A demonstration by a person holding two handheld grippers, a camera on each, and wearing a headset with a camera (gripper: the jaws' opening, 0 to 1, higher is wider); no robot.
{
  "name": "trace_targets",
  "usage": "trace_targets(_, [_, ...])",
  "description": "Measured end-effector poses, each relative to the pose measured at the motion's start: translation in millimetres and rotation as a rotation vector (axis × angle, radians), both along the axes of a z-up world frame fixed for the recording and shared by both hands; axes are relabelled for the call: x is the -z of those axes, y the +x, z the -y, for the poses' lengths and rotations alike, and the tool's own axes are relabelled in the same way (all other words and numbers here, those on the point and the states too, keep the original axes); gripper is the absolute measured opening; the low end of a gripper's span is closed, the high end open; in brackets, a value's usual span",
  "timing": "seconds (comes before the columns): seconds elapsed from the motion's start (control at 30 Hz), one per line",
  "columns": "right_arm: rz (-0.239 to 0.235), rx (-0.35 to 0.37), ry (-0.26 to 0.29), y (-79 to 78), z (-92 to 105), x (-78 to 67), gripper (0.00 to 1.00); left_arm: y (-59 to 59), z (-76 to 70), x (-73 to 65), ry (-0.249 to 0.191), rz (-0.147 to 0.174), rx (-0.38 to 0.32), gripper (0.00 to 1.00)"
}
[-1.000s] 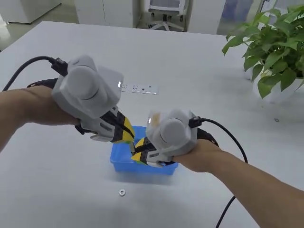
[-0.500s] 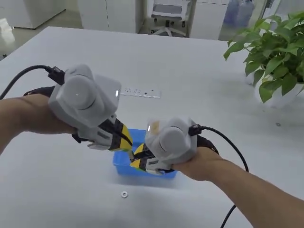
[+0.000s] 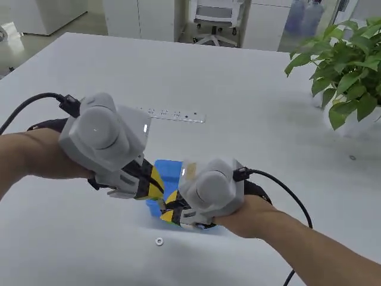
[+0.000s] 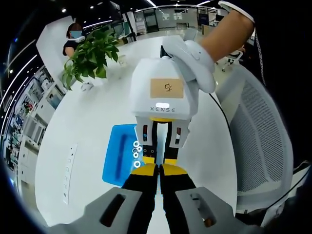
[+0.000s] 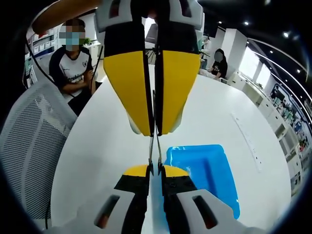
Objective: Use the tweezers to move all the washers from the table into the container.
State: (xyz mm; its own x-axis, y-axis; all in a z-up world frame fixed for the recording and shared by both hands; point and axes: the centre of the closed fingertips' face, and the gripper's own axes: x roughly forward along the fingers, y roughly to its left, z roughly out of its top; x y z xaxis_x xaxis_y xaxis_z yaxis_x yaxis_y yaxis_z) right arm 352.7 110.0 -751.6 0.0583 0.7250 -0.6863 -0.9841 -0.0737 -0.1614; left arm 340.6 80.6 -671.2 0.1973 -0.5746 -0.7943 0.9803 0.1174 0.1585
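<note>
**Desk:** What are you looking at?

**Operator:** My head view shows a broad white counter (image 3: 256, 125) in an open office. A power strip (image 3: 172, 114) lies at 12 o'clock of the grippers. A potted plant (image 3: 345, 65) stands on the counter at 2 o'clock, and an office chair (image 3: 211, 12) sits past the far edge. My right gripper view has a person (image 5: 73, 63) at 10 o'clock and a mesh chair back (image 5: 34, 161) at 8 o'clock.

**Desk:** And the jaws?

**Operator:** I have the two grippers nose to nose above the counter. The left gripper (image 4: 158, 171) is clenched on one end of the tweezers (image 5: 151, 151). The right gripper (image 5: 155, 171) grasps the other end, a prong against each pad.

**Desk:** Where is the container?

**Operator:** The blue container (image 5: 200, 165) is just beside the jaws, at 3 o'clock of my right tips and 9 o'clock of my left ones.

**Desk:** Washers?

**Operator:** I see one washer (image 3: 159, 241) loose on the counter at 6 o'clock of the grippers, apart from the container. In my left gripper view a few small rings (image 4: 137, 154) sit along the container's edge. I cannot tell whether they are inside it or outside.
</note>
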Motion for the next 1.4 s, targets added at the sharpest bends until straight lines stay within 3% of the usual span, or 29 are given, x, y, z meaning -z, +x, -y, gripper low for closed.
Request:
trace_targets(0.63, [-0.073, -0.019, -0.018, -19.1, -1.7, 27.7, 0.11, -12.9, -2.7, 27.0, -0.009, -0.067, -0.017, 0.05])
trace_targets(1.4, [-0.137, -0.027, -0.021, -32.0, -3.0, 43.5, 0.12, -19.3, -4.7, 45.4, -0.001, -0.118, -0.022, 0.05])
